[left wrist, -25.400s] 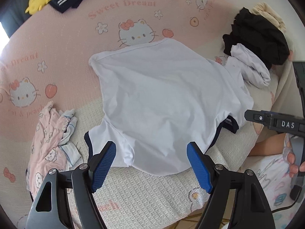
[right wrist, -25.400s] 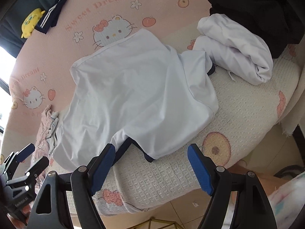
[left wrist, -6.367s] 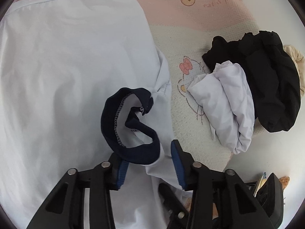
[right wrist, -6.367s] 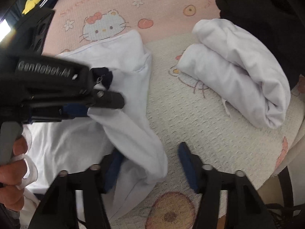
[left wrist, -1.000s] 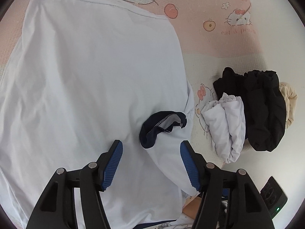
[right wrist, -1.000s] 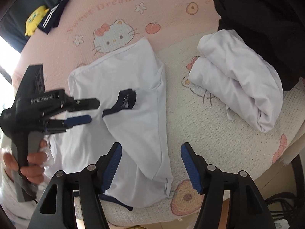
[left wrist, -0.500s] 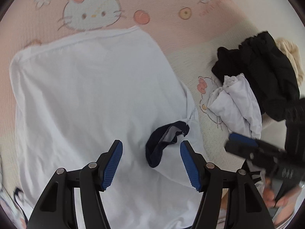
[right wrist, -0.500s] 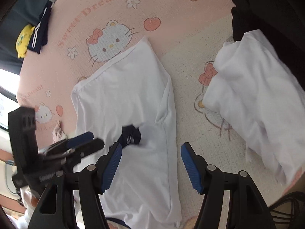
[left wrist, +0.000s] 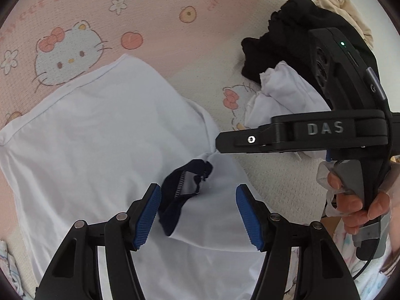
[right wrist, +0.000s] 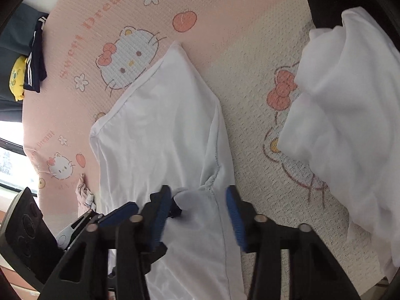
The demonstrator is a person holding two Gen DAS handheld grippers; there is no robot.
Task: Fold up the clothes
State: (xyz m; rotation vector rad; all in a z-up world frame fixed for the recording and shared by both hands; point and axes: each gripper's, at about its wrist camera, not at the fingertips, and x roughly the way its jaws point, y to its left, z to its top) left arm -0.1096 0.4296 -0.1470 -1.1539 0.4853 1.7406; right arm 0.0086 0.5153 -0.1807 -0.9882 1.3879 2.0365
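Observation:
A white T-shirt (left wrist: 105,135) lies spread on the pink cat-print bed cover (left wrist: 155,17). Its navy sleeve cuff (left wrist: 180,192) is folded in onto the body. My left gripper (left wrist: 198,212) hovers just above that cuff, closing slightly with nothing pinched. My right gripper (right wrist: 197,215) is down on the shirt (right wrist: 160,130) at the sleeve seam. Its jaws are closing with bunched white sleeve fabric (right wrist: 210,182) between them, though the pads still stand apart. In the left wrist view it reaches in from the right, held by a hand (left wrist: 355,200).
A folded white garment (left wrist: 282,95) lies right of the shirt, with black clothes (left wrist: 275,45) and a beige item (left wrist: 345,7) behind it. A pink patterned garment (right wrist: 85,195) lies left. A navy striped garment (right wrist: 37,57) and yellow plush (right wrist: 16,75) sit at the far corner.
My right gripper has come down onto the shirt's sleeve and its jaws have narrowed around the fabric. My left gripper has rolled and shifted, staying over the navy cuff.

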